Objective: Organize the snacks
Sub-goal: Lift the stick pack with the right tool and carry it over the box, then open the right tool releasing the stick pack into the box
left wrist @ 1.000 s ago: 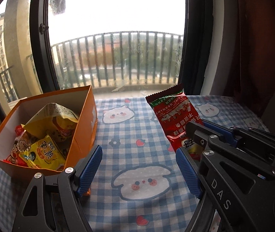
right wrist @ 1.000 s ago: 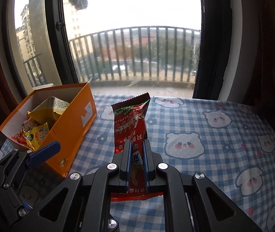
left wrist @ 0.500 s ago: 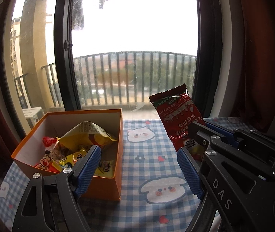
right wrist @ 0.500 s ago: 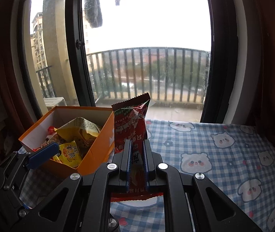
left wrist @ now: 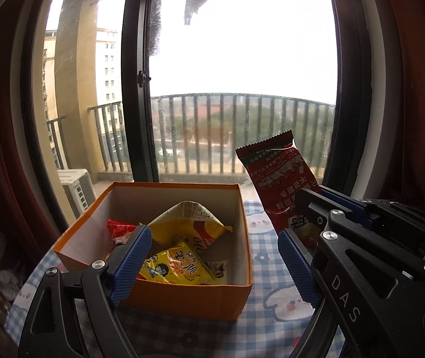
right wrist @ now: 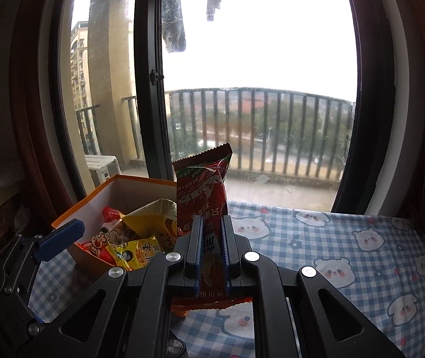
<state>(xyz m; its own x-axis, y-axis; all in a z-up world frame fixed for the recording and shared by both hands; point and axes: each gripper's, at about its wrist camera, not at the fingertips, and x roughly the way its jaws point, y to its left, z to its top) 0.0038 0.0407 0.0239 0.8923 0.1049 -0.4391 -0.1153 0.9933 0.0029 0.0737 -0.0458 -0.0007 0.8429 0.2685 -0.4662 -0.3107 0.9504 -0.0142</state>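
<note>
Right gripper (right wrist: 211, 246) clamps a red packet (right wrist: 202, 191) (upright) beside the orange box (left wrist: 236, 217) of snack bags (left wrist: 179, 264).

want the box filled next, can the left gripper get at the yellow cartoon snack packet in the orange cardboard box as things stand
Probably yes: the left gripper is open and empty, the orange cardboard box has no lid, and the yellow cartoon snack packet lies on top, uncovered.

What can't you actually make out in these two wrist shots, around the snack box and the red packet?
- Orange box bottom: left wrist view, hidden under the yellow packets.
- Red packet lower part: right wrist view, covered by the right gripper shut on it.
- Box near corner: right wrist view, hidden behind the open left gripper.
- Packet print: too small to read.
- Table front edge: cut off by both frames.
</note>
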